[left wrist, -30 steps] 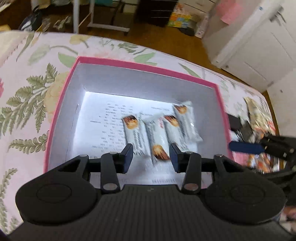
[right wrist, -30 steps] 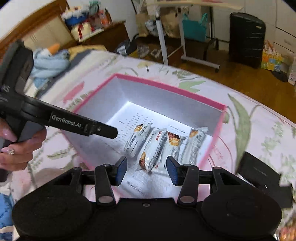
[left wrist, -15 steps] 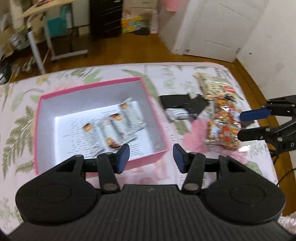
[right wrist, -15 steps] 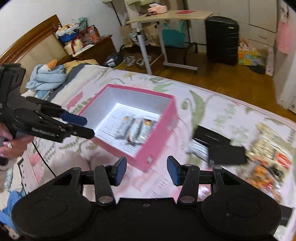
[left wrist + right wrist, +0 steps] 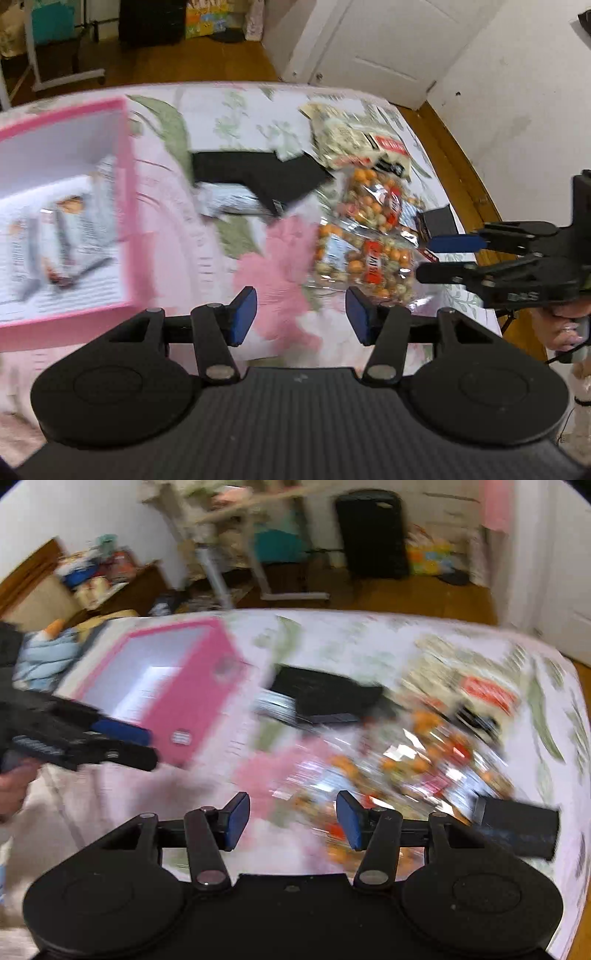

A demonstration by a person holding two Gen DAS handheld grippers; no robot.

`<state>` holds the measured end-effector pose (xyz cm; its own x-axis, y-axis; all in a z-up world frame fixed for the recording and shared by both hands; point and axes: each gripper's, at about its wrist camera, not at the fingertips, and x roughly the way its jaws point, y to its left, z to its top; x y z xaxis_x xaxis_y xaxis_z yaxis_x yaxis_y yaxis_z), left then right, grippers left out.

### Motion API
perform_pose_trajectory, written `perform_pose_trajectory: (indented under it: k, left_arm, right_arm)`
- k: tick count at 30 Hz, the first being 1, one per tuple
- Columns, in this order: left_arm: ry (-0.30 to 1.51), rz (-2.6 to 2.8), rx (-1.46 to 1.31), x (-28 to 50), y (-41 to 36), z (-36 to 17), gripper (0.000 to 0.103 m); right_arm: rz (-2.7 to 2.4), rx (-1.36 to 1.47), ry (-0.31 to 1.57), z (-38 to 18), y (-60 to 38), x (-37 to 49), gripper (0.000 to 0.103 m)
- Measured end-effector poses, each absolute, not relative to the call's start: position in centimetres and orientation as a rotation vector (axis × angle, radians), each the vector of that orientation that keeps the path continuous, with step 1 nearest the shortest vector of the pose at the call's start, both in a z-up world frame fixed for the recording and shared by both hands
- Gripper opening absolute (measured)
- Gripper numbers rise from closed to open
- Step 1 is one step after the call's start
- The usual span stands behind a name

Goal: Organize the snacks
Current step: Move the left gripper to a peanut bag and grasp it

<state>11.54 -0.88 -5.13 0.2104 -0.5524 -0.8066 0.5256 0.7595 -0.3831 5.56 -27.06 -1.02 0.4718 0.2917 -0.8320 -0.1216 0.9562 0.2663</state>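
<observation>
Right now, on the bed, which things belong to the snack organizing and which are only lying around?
For the job:
- pink box, with white bars inside
- mixed-nut bags
- pale snack bag
- silver packet
- dark packets

Only lying around:
- black suitcase
- blue cloth
- folding table

glossy snack bags (image 5: 364, 254) – floral cloth bedcover (image 5: 236, 110)

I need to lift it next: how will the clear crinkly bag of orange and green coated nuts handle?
The clear bag of coated nuts probably flops, since its loose round pieces can shift. Its glossy film looks slippery, so pinching an edge seam seems safest.
</observation>
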Motion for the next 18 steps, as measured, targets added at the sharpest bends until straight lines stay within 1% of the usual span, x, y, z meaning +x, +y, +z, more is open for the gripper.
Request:
perform_pose_trajectory:
  k: [6,10,12,18]
  left_arm:
    - [1.223,-0.742,-0.094,11.1,-6.5,-10.2,0.05]
    - [1.276,-0.689,-0.171,11.0,-8.5,-13.2,0.05]
    - [1.293,-0.659,-0.199,10.7,-9.0,-14.3,0.046]
    - [1.282,-0.633,-0.361,9.3,-9.2,-15.5,0.045]
  right_arm:
    - [0.234,0.161,1.028,-5.5,-30.7,5.6,0.057]
    - [0.235,0.189,1.01,-7.5,-32.4,6.0,0.057]
    - [0.222,0.201,1.015,-8.3,-32.9,6.5,0.057]
    - [0.19,0.279,1.021,-9.8,-34.5,7.5,0.057]
